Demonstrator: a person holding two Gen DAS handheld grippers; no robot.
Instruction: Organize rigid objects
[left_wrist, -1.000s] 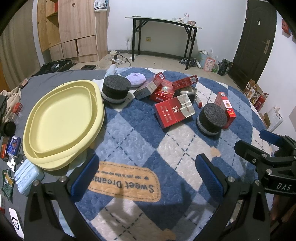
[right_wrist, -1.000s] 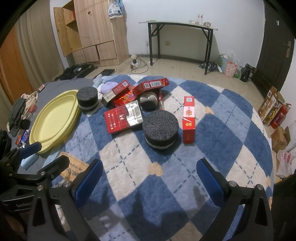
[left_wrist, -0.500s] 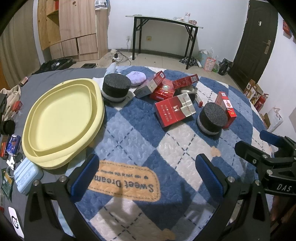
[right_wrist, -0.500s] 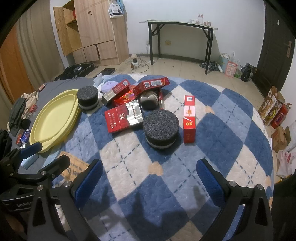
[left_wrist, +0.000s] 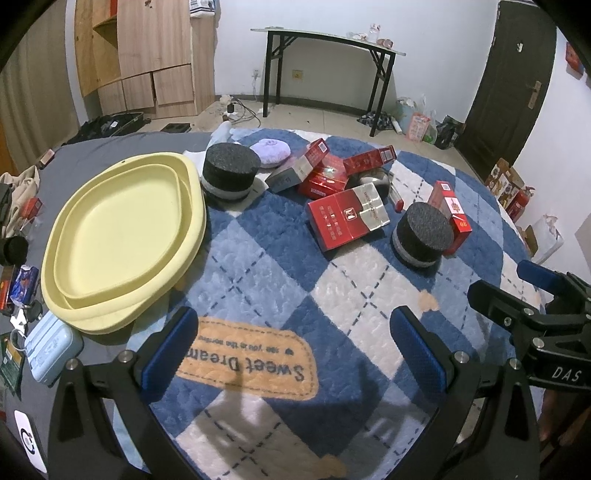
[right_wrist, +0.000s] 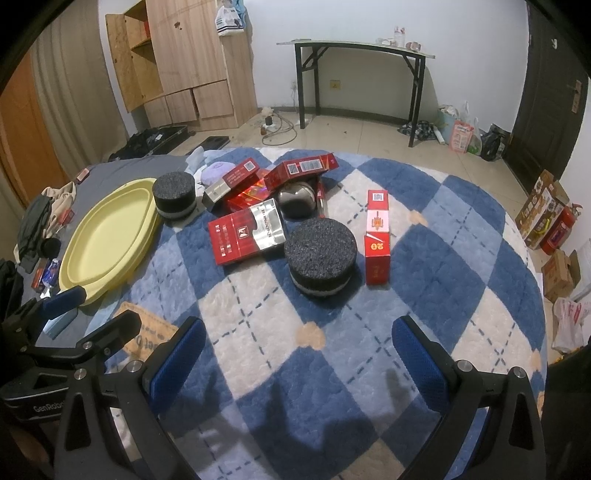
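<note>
A pale yellow tray (left_wrist: 122, 236) (right_wrist: 107, 236) lies at the left of a blue-and-white checked blanket. Beyond it stands one black foam cylinder (left_wrist: 229, 171) (right_wrist: 174, 195). A second black foam cylinder (left_wrist: 423, 236) (right_wrist: 320, 254) sits right of a flat red box (left_wrist: 347, 216) (right_wrist: 245, 232). A narrow red box (left_wrist: 451, 210) (right_wrist: 377, 236) lies beside that cylinder. More red boxes (left_wrist: 327, 173) (right_wrist: 303, 168) and a shiny metal bowl (right_wrist: 297, 199) are piled behind. My left gripper (left_wrist: 295, 345) and right gripper (right_wrist: 299, 350) hover open and empty over the near blanket.
A purple pouch (left_wrist: 269, 151) lies behind the pile. A light blue case (left_wrist: 51, 345) and small clutter sit on the grey sheet left of the tray. Farther back are a wooden cabinet (right_wrist: 192, 62), a black-legged table (right_wrist: 362, 70) and a dark door (left_wrist: 509, 88).
Both views have crept slightly, and the objects sit a touch higher in frame. Nothing has been grasped or shifted on the blanket.
</note>
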